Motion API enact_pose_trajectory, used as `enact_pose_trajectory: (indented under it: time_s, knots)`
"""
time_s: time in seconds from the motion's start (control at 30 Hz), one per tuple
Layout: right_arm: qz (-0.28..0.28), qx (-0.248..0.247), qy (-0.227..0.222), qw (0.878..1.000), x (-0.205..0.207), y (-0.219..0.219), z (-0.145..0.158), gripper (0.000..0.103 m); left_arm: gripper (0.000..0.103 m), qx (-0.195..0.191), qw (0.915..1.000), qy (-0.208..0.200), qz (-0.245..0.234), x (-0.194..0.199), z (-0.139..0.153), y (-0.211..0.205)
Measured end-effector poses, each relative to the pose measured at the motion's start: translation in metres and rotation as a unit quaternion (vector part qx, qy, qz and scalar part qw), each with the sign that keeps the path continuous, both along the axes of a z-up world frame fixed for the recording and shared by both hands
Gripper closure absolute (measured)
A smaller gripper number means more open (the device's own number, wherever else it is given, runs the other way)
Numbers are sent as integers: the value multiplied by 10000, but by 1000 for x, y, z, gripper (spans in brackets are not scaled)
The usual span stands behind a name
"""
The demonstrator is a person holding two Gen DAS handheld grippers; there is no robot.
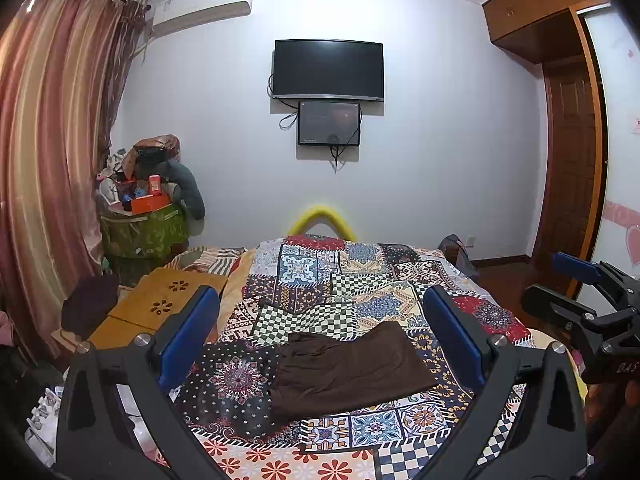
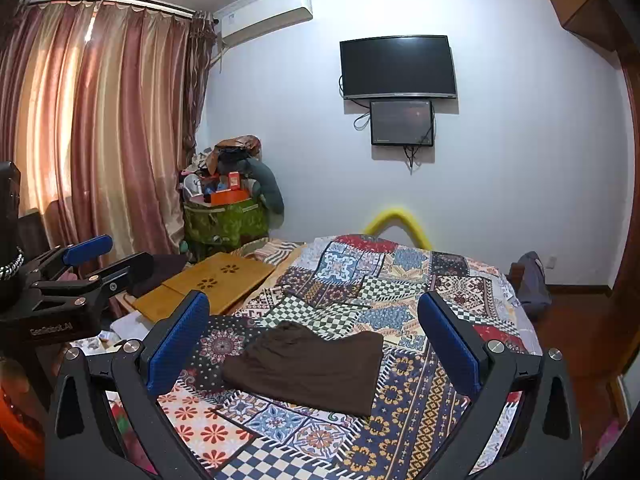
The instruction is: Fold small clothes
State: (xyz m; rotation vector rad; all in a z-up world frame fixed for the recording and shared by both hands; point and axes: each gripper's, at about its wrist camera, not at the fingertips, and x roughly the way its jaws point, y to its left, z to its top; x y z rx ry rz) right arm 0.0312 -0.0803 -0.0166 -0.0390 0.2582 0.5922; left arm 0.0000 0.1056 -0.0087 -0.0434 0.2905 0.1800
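Observation:
A small dark brown garment [image 1: 344, 372] lies folded flat on the patchwork bedspread [image 1: 360, 280]; it also shows in the right wrist view [image 2: 308, 368]. My left gripper [image 1: 320, 344] is open and empty, held above the near end of the bed with the garment between its blue pads. My right gripper [image 2: 314, 344] is open and empty too, hovering above the garment. The right gripper shows at the right edge of the left wrist view [image 1: 588, 300]. The left gripper shows at the left edge of the right wrist view [image 2: 80, 276].
A wooden lap table [image 1: 160, 308] lies on the bed's left side with a dark cloth [image 1: 90, 304] beside it. A heaped green bin [image 1: 144, 232] stands in the corner by the curtains [image 1: 52, 140]. A TV [image 1: 328, 70] hangs on the far wall. A wardrobe [image 1: 568, 120] stands at right.

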Motion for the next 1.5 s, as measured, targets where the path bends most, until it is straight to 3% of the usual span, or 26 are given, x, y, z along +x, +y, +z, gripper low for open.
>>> enact_pose_trajectory:
  time_s: [1.5]
  knots:
    - [-105, 86, 61, 9999, -2, -2, 1, 0, 0, -106, 9998, 19, -172, 5, 2, -3]
